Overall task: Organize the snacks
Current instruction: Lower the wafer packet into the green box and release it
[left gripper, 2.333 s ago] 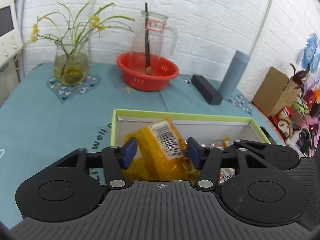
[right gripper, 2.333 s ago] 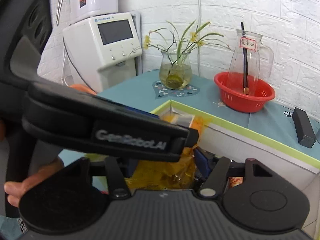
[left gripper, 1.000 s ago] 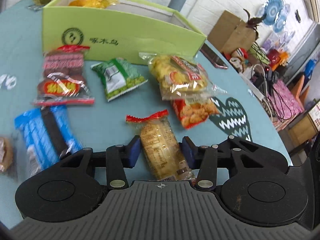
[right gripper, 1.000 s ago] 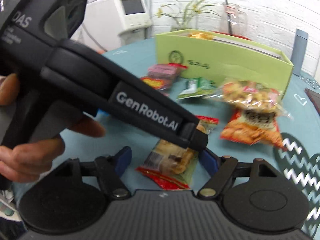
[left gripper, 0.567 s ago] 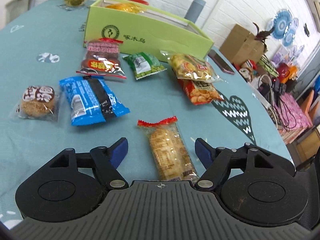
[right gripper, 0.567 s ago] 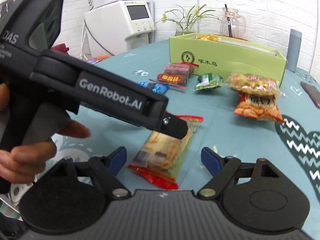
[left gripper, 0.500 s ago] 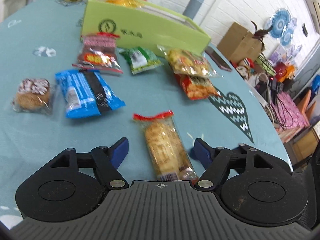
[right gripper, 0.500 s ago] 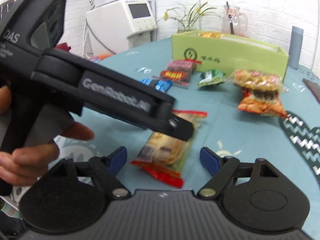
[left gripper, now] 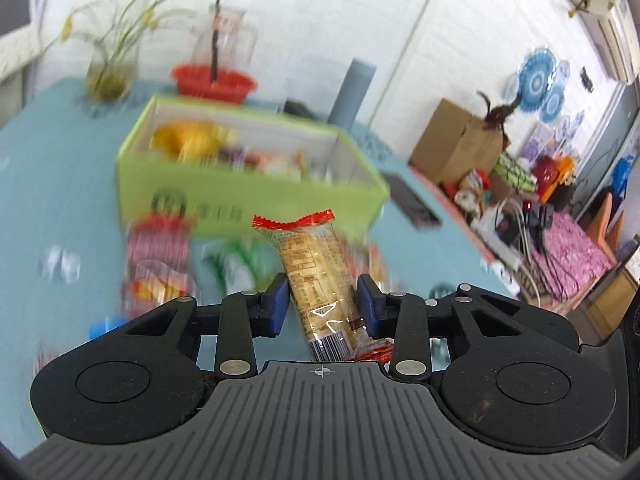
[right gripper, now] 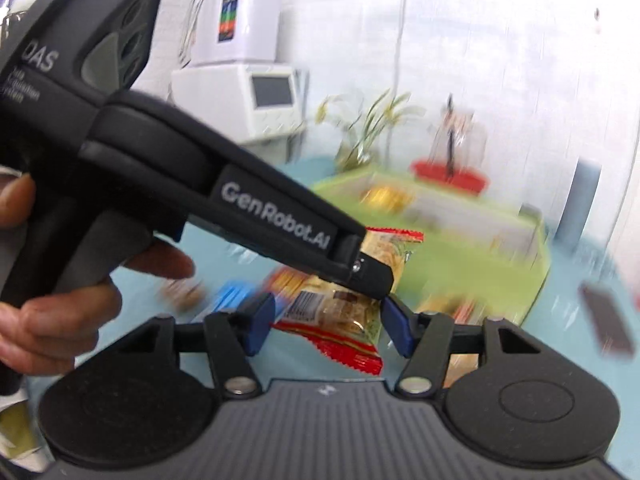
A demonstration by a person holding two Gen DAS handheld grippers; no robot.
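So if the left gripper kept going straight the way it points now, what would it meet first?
Probably the green box. The left gripper, shut on the cracker pack, points over the loose snacks toward the box's front wall or open top. The view is blurred, so depth is uncertain.

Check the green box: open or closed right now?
Open. The left wrist view looks down into the green box with no lid over it, and blurred snack packets show inside its white walls.
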